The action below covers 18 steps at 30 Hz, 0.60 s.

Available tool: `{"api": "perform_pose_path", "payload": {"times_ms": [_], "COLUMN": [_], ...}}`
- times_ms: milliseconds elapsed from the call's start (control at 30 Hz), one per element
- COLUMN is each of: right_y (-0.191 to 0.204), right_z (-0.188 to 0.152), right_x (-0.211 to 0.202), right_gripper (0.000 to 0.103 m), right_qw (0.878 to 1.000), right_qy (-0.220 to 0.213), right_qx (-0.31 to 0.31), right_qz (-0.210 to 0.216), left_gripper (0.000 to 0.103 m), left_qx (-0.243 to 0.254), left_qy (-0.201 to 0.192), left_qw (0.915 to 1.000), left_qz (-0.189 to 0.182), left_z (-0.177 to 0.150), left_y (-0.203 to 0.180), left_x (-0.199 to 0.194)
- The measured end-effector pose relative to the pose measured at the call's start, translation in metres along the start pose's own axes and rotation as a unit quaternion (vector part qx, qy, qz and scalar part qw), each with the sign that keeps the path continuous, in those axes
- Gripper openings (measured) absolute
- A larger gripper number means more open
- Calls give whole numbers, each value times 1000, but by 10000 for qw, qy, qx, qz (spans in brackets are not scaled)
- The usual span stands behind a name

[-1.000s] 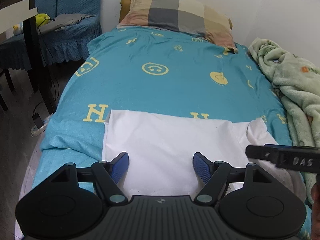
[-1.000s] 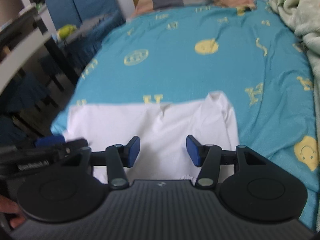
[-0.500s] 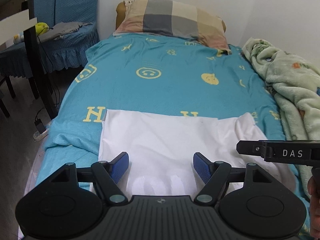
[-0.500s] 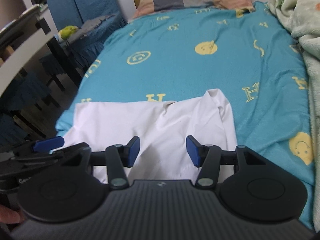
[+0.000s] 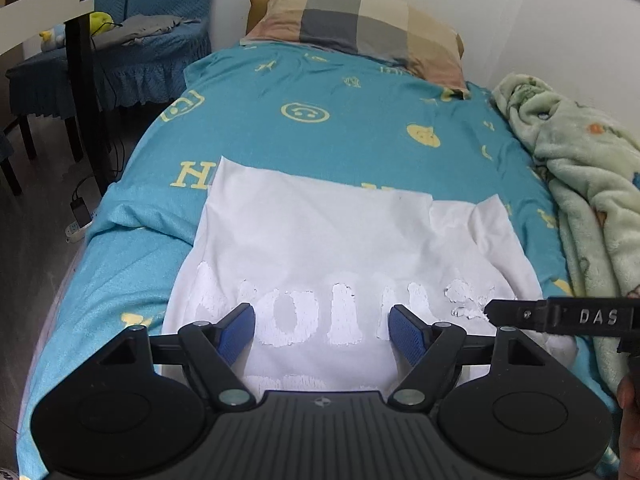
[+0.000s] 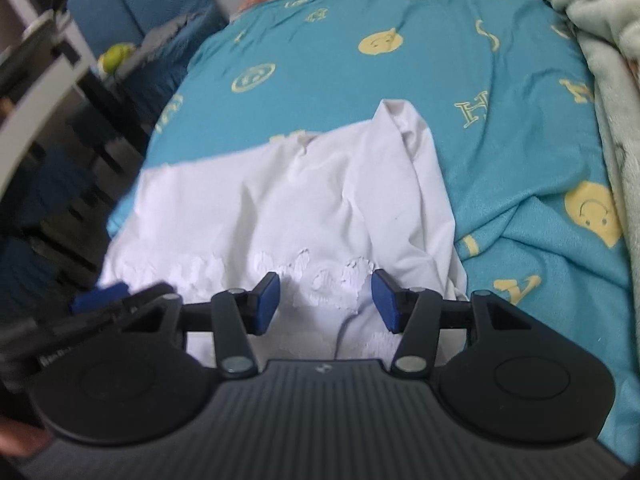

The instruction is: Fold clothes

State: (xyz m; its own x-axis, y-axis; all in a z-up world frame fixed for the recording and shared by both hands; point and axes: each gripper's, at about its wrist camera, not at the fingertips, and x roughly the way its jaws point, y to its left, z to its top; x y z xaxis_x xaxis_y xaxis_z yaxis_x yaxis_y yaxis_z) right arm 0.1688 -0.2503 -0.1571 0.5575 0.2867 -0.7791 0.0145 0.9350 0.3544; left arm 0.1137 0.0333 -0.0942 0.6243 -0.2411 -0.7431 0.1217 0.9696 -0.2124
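Both grippers' jaws wide above white shirt (image 5: 320,240).

Teal bed (image 5: 360,120), white shirt (image 5: 320,232), pillow (image 5: 360,28), blanket (image 5: 580,168)

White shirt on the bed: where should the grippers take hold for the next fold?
Probably the white shirt at its near edge, one corner each: the left gripper and the right gripper are open above it. It lies flat, so pinch low from the near side.
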Motion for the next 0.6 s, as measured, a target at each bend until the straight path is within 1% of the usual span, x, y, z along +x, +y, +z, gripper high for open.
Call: {"api": "perform_pose_path", "payload": {"times_ms": [33, 100, 133, 167, 200, 233, 267, 300, 333, 367, 467, 533, 600], "right_y": [-4, -13, -17, -20, -23, -26, -28, -30, -31, -32, -33, -31, -29], "right_z": [1, 4, 5, 6, 6, 7, 7, 7, 7, 6, 3, 1, -4], "right_x": [-6, -18, -24, -29, -32, -35, -38, -39, -40, -39, -35, -32, -28], "right_gripper": [54, 54, 55, 55, 55, 55, 55, 55, 55, 55, 55, 55, 55], "right_qw": [9998, 9981, 9968, 9951, 9932, 9910, 9885, 9865, 9843, 9814, 9698, 9634, 9557], "right_qy": [-62, -185, -239, -290, -314, -338, -358, -349, -336, -290, -128, -8, 143], "right_qx": [166, 497, 655, 811, 954, 1096, 1232, 1327, 1425, 1545, 1898, 2033, 2167], "right_qz": [108, 321, 401, 484, 589, 694, 797, 888, 983, 1105, 1524, 1747, 1986], "left_gripper": [78, 79, 80, 83, 84, 86, 87, 87, 88, 88, 87, 87, 81], "left_qx": [-131, -587, -854, -1199, -1700, -2202, -2692, -3174, -3645, -3919, -4213, -4375, -4614], "left_qy": [-20, -23, -14, 30, 127, 202, 271, 339, 406, 483, 623, 596, 459], "left_qw": [9999, 9976, 9949, 9899, 9794, 9659, 9495, 9300, 9074, 8949, 8839, 8781, 8645], "left_qz": [-91, -371, -531, -751, -1081, -1343, -1586, -1823, -2054, -2077, -1931, -1842, -1939], "left_z": [-1, -6, -10, -15, -21, -31, -42, -52, -63, -69, -75, -77, -80], "left_y": [2, 11, 16, 24, 35, 46, 57, 69, 80, 87, 99, 103, 109], "left_x": [-6, -21, -29, -37, -42, -43, -43, -44, -44, -40, -19, -5, 9]}}
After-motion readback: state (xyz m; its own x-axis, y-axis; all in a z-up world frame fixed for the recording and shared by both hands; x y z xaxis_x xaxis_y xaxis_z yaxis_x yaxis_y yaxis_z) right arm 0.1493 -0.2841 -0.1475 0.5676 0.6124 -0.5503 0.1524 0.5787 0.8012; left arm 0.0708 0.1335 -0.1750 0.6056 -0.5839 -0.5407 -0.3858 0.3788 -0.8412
